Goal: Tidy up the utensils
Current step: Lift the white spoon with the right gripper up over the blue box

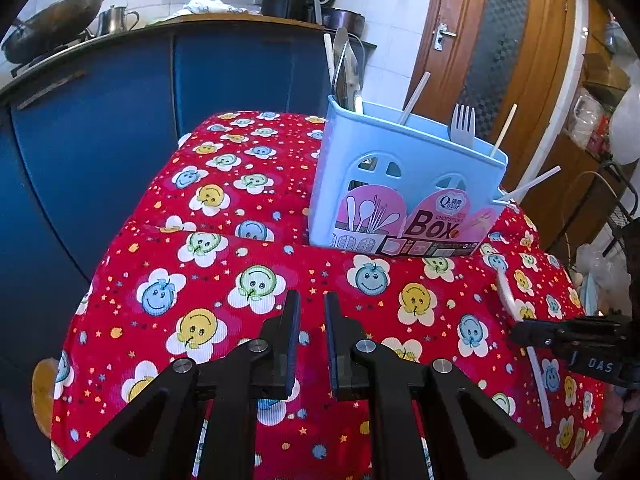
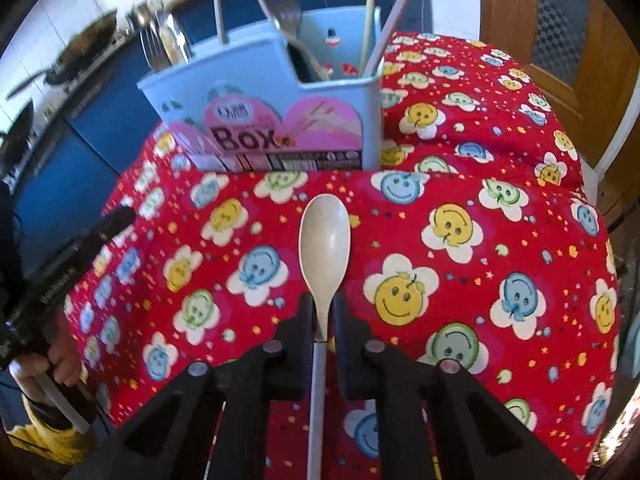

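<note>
**Spoon pinched at the neck, holder straight ahead**

Spoon [image 2: 325, 256] fills the middle of the right wrist view: a pale, matte plastic piece, bowl up and forward, its thin handle running back between the right gripper [image 2: 323, 312]. The fingers [image 2: 301, 320] are closed on the neck just below the bowl, so the spoon is pinched there, above the red smiley-print cloth [image 2: 480, 184] that covers the desk. Beyond it stands the blue utensil box [image 2: 256, 96], already holding forks, a chopstick and straws in its compartments. The picture is slightly blurred.

From the left wrist view, the left gripper [image 1: 312, 320] hovers low over the cloth with nothing in it, its fingers [image 1: 291, 320] drawn nearly together with only a narrow gap. The box is beyond it on the right, and the right gripper is at the far right edge, the spoon's handle showing below it.

The spoon looks light and stiff, but smooth; a hold this close to the bowl leaves a long handle to swing, so it may pivot between the pads when tipped into a compartment.
</note>
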A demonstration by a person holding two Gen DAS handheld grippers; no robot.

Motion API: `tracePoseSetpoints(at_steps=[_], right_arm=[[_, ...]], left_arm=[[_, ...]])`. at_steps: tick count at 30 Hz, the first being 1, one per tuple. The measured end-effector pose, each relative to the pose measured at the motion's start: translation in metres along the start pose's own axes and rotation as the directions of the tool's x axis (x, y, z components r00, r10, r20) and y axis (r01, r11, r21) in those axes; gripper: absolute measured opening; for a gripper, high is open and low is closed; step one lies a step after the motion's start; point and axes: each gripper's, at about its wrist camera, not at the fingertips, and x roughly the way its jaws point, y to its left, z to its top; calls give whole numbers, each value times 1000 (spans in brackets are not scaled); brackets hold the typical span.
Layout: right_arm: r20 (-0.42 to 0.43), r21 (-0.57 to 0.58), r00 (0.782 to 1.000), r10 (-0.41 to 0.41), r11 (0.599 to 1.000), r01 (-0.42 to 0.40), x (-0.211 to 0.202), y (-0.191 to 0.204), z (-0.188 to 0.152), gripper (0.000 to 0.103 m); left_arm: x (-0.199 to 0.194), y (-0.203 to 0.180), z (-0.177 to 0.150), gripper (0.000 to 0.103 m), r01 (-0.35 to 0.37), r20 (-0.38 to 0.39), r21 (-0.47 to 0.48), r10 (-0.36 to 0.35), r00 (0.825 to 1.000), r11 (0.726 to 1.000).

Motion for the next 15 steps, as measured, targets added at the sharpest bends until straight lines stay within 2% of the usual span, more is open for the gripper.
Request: tracePoseSetpoints(at_steps=[6,10,11,15], right_arm=[[121,-4,992,45,999,-44,-16,6,2,11],[227,-21,972,57,998,-54,-29,11,6,11],[252,-23,965,64,998,-60,-32,12,8,11],[325,-25,943,73,997,-68,-40,16,14,11]], left_arm=[[0,-2,3,11,-3,7,-3,3,1000,1000],[1,-3,6,12,3,16,-3,-3,1000,1000],[1,-4,6,13,3,17,-3,-3,1000,1000],[1,-5,9,34,-12,34,-3,12,999,1000]])
